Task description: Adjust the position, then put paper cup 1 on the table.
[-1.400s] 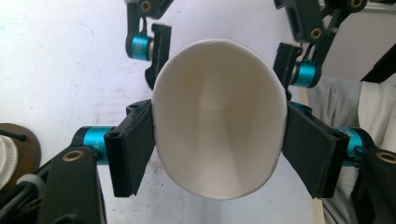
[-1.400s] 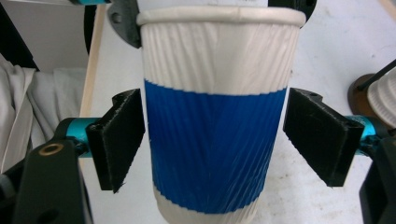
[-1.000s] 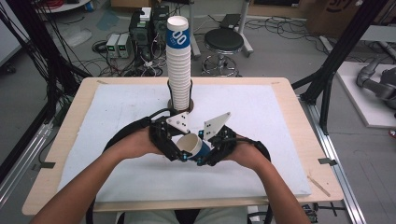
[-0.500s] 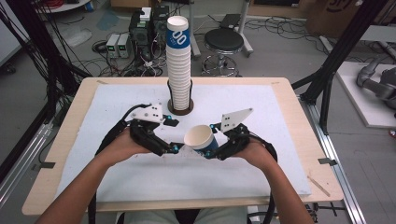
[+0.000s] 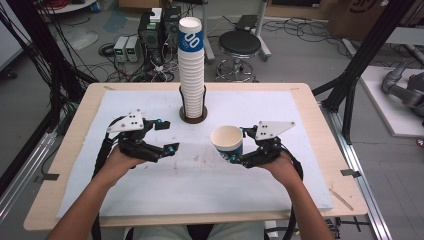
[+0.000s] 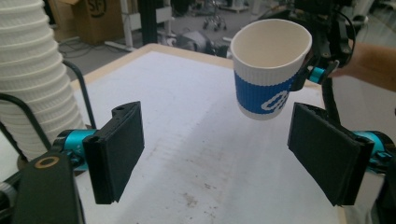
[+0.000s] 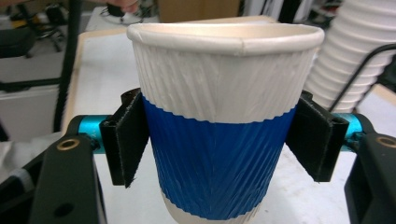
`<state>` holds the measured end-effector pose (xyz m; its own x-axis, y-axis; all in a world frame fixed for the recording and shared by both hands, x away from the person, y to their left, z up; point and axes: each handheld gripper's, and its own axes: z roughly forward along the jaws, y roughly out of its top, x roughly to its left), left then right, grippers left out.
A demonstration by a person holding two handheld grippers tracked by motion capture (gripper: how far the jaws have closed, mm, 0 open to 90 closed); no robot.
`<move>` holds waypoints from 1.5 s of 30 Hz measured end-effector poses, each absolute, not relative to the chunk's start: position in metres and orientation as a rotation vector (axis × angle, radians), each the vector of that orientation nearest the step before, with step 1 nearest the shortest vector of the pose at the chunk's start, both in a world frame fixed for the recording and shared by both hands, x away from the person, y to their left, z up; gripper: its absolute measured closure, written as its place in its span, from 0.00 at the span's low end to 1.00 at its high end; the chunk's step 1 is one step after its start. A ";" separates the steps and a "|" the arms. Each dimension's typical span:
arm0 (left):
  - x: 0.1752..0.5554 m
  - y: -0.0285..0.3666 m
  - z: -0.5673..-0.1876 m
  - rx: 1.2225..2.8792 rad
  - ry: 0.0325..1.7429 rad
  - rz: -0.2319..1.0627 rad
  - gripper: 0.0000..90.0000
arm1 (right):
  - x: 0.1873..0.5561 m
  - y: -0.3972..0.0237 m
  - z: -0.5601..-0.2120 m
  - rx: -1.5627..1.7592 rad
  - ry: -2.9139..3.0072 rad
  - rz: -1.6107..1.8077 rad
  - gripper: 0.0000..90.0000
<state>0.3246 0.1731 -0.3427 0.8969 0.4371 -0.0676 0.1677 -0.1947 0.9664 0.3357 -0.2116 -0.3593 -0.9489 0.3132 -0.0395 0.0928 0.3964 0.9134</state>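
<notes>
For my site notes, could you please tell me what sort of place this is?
Probably a robotics lab: a wooden table with a white mat, grey electronic boxes with tangled cables on the floor, and black metal frame struts.

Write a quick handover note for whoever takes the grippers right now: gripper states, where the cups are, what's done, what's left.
Right gripper: shut on the paper cup, held upright above the table's white mat; its jaws have just eased wider, pads still on the cup's blue band.
Left gripper: open, nothing between the jaws, which have just been opening; it sits apart from the cup, on the left of the mat.
Cup stack: upright in its holder at the table's far middle.
Done: one cup is off the stack and in the right gripper alone.
Left: probably setting this cup down on the mat, then more cups.
</notes>
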 end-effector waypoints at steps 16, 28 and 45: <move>0.321 0.198 -0.369 1.643 0.537 0.344 0.20 | 0.325 -0.261 -0.375 0.527 2.221 1.665 0.31; 0.322 0.209 -0.380 1.622 0.574 0.379 0.20 | 0.321 -0.279 -0.379 0.574 2.141 1.668 0.30; 0.321 0.214 -0.389 1.632 0.595 0.398 0.20 | 0.326 -0.288 -0.381 0.612 2.084 1.629 0.31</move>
